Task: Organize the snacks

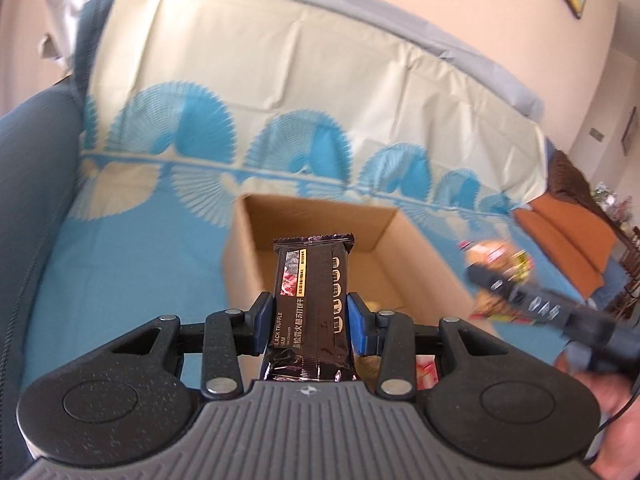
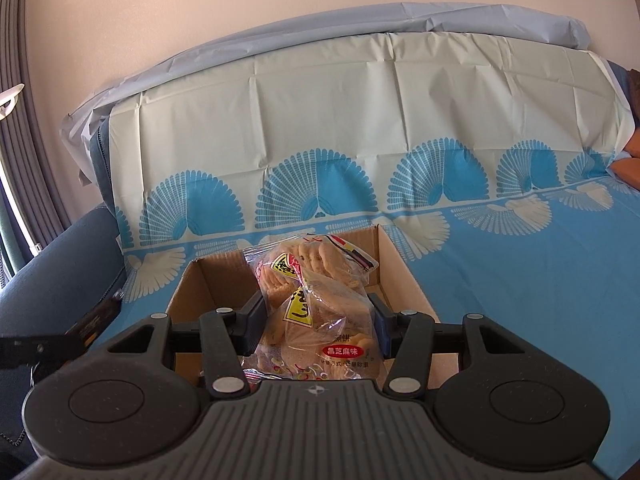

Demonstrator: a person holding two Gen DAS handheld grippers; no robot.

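Looking along the left gripper point(image 1: 312, 322), its two blue pads are clamped on the sides of a dark brown cracker packet point(image 1: 311, 312), which stands upright between them with its crimped top end pointing away. Behind the packet, an open cardboard box point(image 1: 256, 248) sits on a blue and cream patterned cloth point(image 1: 132, 260) that covers a sofa. At the right edge, blurred, the right gripper point(image 1: 496, 276) carries a clear bag, and a hand point(image 1: 612, 400) is partly visible below it. From the right wrist view, the right gripper point(image 2: 316, 316) is closed on a clear bag of biscuits point(image 2: 316, 300), pressing it from both sides. The bag is held above the near part of the same cardboard box point(image 2: 404, 272), and the box rests on the patterned cloth point(image 2: 520, 264).
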